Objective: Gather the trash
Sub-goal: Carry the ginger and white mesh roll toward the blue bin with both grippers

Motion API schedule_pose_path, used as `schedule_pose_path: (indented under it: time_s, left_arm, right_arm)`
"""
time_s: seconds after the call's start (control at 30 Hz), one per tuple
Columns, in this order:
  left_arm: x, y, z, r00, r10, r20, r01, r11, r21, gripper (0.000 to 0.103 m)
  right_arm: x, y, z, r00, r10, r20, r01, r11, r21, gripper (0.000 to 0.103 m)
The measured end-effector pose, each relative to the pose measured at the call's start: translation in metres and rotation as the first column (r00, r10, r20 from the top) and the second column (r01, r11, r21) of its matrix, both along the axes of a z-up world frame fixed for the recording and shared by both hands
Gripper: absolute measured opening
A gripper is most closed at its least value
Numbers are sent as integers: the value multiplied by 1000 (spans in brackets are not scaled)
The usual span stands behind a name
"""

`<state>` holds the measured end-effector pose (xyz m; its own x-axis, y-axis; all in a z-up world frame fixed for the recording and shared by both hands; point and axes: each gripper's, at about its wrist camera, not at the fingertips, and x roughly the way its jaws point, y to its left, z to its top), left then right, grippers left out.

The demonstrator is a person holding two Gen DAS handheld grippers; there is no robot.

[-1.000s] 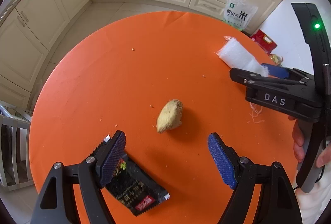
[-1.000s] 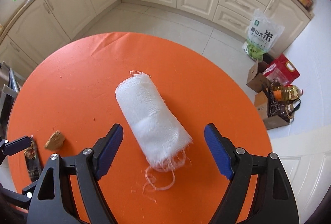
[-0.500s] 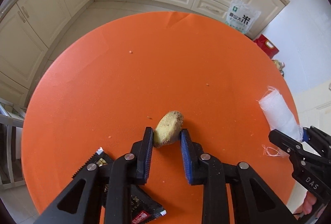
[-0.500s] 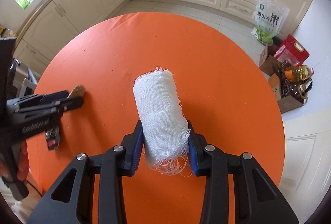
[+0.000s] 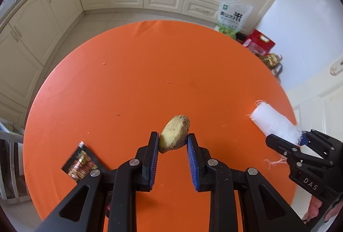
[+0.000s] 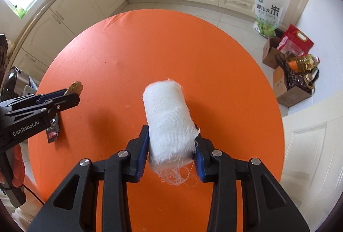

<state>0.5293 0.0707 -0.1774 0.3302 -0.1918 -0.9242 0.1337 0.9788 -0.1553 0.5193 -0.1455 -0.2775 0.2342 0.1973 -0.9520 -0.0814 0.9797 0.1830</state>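
Over the round orange worktop (image 5: 150, 73), the left tongs (image 5: 173, 144) are clamped on a yellowish-brown scrap (image 5: 174, 134), lifted clear of the surface. The right tongs (image 6: 171, 152) pinch the frayed near end of a white gauze roll (image 6: 168, 116), also raised. A dark snack wrapper (image 5: 79, 164) lies flat at the worktop's near left edge.

Black tool (image 5: 173, 146), blue ribbed pads (image 5: 154, 159)
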Motion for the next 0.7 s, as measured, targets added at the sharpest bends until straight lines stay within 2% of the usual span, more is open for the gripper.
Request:
schedule_pose_path:
  time_s: [0.2, 0.33, 0.53, 0.7]
  left_arm:
    - [-40, -61, 21, 991, -129, 35, 129, 992, -11, 22]
    - [-72, -108, 31, 974, -222, 51, 222, 975, -6, 22]
    - [-120, -188, 38, 930, -363, 59, 363, 932, 4, 22]
    - [-153, -250, 34, 885, -465, 31, 465, 885, 11, 22]
  right_arm:
    - [-47, -52, 22, 996, -85, 28, 85, 996, -2, 37]
    - [-83, -98, 39, 985, -165, 52, 165, 986, -5, 37]
    - [-150, -171, 57, 952, -299, 72, 301, 953, -23, 37]
    - [-201, -217, 56, 917, -394, 61, 396, 918, -28, 37]
